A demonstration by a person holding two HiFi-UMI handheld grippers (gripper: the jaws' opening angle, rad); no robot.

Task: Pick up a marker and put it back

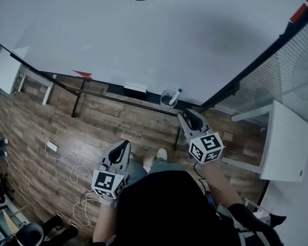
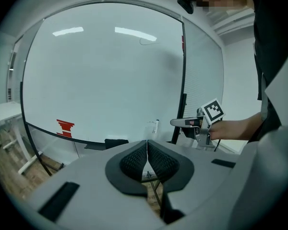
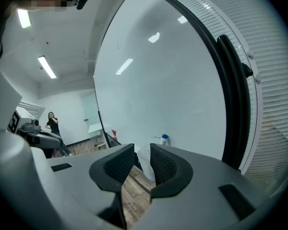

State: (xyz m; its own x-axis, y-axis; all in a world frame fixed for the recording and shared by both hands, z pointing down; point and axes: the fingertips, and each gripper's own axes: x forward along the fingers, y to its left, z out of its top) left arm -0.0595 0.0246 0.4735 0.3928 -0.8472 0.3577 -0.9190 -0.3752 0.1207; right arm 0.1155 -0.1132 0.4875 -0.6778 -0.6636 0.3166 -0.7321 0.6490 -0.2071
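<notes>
The right gripper (image 3: 141, 148) holds its jaws apart with nothing pressed between them, aimed at a clear cup (image 1: 165, 101) just ahead of it. The cup sits on the ledge (image 1: 118, 97) along the bottom edge of the whiteboard (image 1: 143, 40), near its right corner. A marker (image 1: 174, 96) stands in the cup. It has a pale body and a blue cap, and leans with the cap end up over the rim. The left gripper (image 2: 147, 145), jaws together and empty, hangs further back and left, so the right one looks better placed to take the marker.
</notes>
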